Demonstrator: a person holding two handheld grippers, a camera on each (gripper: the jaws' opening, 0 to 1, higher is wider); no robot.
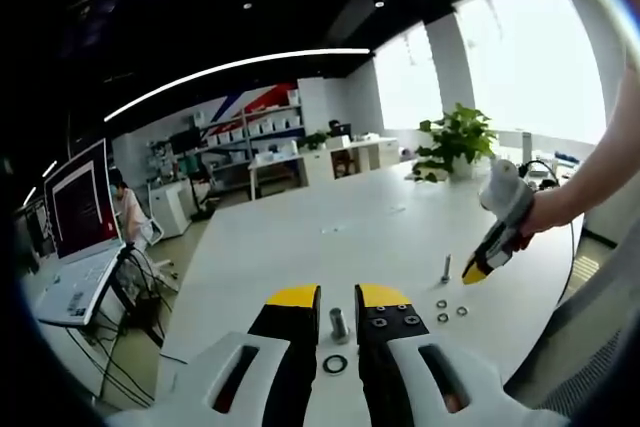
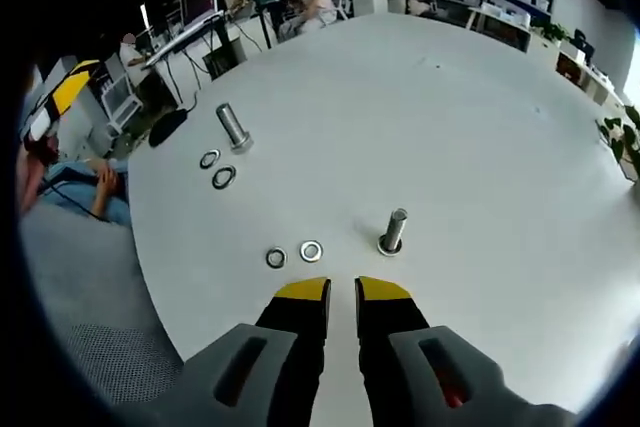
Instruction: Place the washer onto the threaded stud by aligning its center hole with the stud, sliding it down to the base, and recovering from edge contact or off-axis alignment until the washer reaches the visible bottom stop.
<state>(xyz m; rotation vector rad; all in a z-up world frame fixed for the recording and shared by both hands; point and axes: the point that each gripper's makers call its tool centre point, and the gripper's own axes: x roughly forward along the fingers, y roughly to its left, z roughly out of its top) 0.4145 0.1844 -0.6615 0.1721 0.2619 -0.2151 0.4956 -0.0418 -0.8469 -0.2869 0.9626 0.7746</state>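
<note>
Right gripper view looks down on the white desk (image 2: 470, 127), where a stud (image 2: 392, 231) stands upright just ahead of the right claw (image 2: 342, 293), whose jaws sit slightly parted and hold nothing. Two washers (image 2: 293, 254) lie flat just left of that stud, close enough for a short pick and lift, while a second stud (image 2: 233, 127) with two more washers (image 2: 217, 169) stands well apart. In the left gripper view the left claw (image 1: 339, 297) is likewise released, hovering by its stud (image 1: 339, 324), likely waiting.
</note>
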